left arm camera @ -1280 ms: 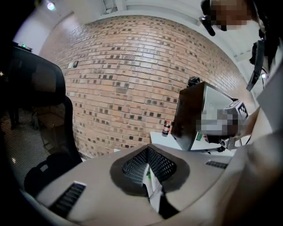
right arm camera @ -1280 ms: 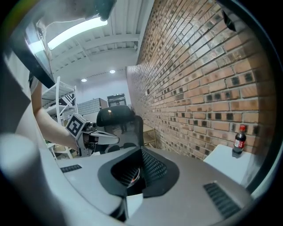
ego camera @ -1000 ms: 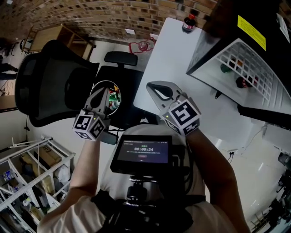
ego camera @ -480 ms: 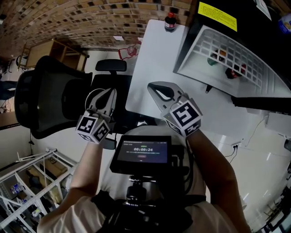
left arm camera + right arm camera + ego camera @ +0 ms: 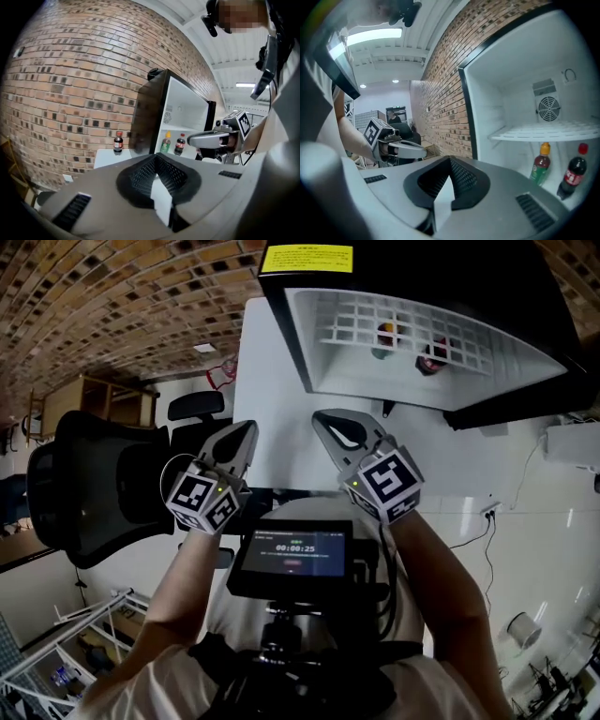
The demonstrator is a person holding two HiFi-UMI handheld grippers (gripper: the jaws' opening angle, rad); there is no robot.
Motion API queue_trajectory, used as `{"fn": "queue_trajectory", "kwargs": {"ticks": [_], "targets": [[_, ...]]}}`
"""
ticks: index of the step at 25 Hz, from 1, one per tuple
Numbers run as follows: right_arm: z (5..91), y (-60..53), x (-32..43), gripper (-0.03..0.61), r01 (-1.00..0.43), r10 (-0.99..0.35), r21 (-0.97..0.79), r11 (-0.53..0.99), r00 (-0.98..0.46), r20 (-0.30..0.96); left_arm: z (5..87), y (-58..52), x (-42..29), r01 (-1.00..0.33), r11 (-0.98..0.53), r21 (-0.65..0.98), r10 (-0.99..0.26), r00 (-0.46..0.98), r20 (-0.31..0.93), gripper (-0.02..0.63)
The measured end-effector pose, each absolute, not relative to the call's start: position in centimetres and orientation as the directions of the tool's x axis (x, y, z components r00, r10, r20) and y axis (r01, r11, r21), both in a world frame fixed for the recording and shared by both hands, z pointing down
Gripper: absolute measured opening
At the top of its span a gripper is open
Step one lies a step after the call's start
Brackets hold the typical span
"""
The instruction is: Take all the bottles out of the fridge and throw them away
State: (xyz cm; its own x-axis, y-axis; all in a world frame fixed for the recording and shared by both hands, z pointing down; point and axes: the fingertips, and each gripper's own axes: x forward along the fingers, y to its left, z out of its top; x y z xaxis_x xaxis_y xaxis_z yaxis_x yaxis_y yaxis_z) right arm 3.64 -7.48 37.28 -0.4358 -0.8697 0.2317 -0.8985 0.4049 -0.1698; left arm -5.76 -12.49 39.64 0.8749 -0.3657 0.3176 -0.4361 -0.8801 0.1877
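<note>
White fridge (image 5: 511, 84) stands open, green bottle (image 5: 540, 169) beside dark bottle (image 5: 573, 178) under shelf (image 5: 543, 132).

I see a rough brick wall (image 5: 70, 84), a smooth white fridge lining (image 5: 511, 93) and glossy plastic bottles (image 5: 573, 177) inside.

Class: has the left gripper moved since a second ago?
Yes. The left gripper has swung from by the black chair to the white table edge.

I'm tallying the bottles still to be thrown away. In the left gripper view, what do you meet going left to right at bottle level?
lone dark bottle → green bottle → second dark bottle → right gripper
</note>
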Motion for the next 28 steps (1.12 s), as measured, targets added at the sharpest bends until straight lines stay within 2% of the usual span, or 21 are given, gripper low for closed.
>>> {"fn": "queue_trajectory", "kwargs": {"ticks": [12,20,28], "targets": [[37.5,-1.5,15.1,0.006,-0.967,-0.947,-0.172,0.190,-0.227,0.227,38.8,-6.3,9.2,-0.194,-0.954,0.228,-0.129,0.954,0.271,0.002],[37.9,1.4,19.8,0.006,-0.978,-0.963,-0.181,0.107,-0.147,0.225,39.1,-3.6,13.6,-0.114,-0.968,0.225,-0.047,0.957,0.286,0.002],[38.2,2.8,22.4,0.006,-0.980,-0.968,-0.188,0.068,-0.110,0.224,39.3,-2.4,16.5,-0.087,-0.971,0.222,-0.021,0.959,0.284,0.003]]}}
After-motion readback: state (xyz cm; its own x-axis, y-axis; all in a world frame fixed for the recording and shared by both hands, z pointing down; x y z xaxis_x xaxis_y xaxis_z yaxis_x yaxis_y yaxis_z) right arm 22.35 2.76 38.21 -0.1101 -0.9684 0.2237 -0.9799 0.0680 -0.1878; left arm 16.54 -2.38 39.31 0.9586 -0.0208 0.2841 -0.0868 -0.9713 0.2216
